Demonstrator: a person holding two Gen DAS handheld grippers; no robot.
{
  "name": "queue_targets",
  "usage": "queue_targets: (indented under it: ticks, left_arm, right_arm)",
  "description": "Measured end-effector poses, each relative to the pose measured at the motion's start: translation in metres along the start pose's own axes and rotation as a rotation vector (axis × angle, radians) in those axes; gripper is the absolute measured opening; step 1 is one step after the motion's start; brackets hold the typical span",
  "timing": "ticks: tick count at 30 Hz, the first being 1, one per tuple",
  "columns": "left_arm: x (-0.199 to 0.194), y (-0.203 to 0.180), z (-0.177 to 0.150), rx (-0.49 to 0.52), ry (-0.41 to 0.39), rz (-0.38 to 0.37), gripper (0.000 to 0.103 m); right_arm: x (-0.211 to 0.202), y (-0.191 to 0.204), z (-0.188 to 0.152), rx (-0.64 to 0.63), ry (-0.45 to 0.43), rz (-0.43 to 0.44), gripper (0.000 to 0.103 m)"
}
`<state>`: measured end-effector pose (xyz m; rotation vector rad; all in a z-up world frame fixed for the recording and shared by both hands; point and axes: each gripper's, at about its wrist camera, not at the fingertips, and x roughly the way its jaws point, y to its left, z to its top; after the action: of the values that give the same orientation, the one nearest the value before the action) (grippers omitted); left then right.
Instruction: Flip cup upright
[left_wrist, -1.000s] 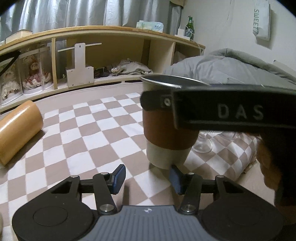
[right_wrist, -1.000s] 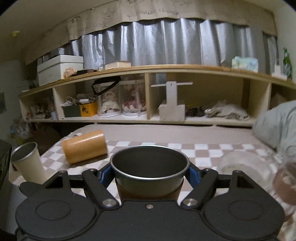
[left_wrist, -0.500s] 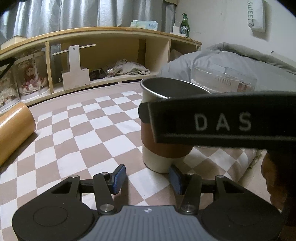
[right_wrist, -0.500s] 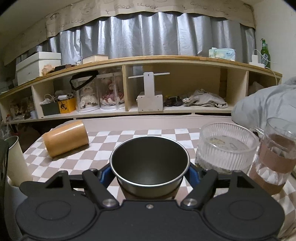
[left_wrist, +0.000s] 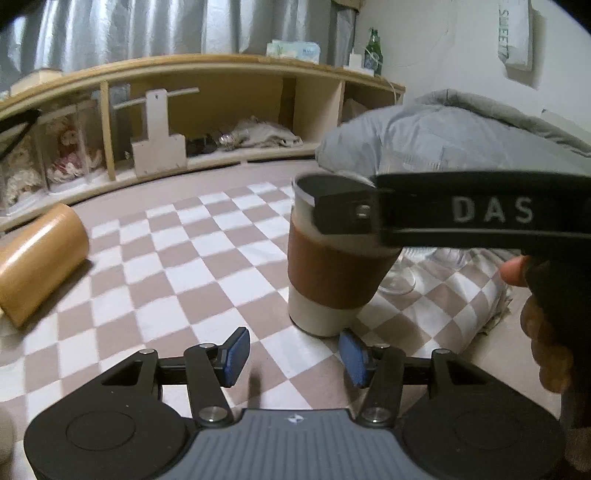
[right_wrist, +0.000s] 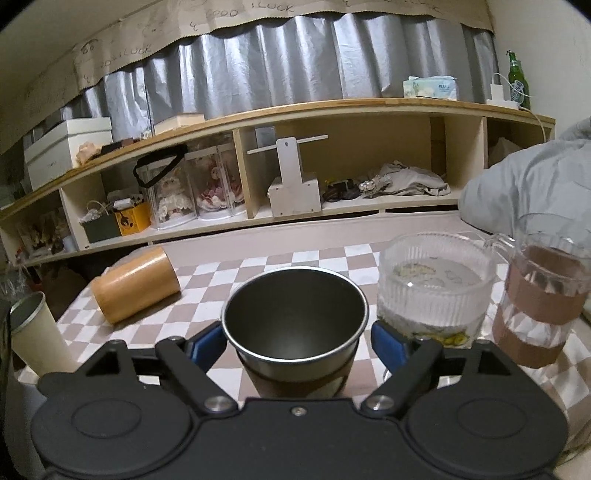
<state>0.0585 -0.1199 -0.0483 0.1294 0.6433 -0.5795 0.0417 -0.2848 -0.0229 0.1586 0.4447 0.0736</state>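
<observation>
A metal cup with a brown sleeve stands upright on the checkered cloth. In the right wrist view the cup sits between the blue pads of my right gripper, whose jaws stand open with a small gap on each side of the cup. The right gripper's body crosses the left wrist view beside the cup's rim. My left gripper is open and empty, just in front of the cup's base.
A wooden cup lies on its side at the left. A ribbed glass bowl and a glass mug with a brown band stand at the right. A cream cup stands at far left. Shelves run behind, grey bedding at the right.
The right gripper's jaws have opened off the cup, which now stands on the cloth. The left gripper has shifted slightly and stays open.
</observation>
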Motion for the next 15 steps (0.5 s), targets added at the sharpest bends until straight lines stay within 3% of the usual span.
queue_targets:
  ticks: [15]
  left_arm:
    - [-0.085,-0.010,0.014,-0.133,-0.130,0.149,0.088]
  right_arm:
    - [-0.071,-0.028,0.018,-0.003,-0.098,0.043,0.095]
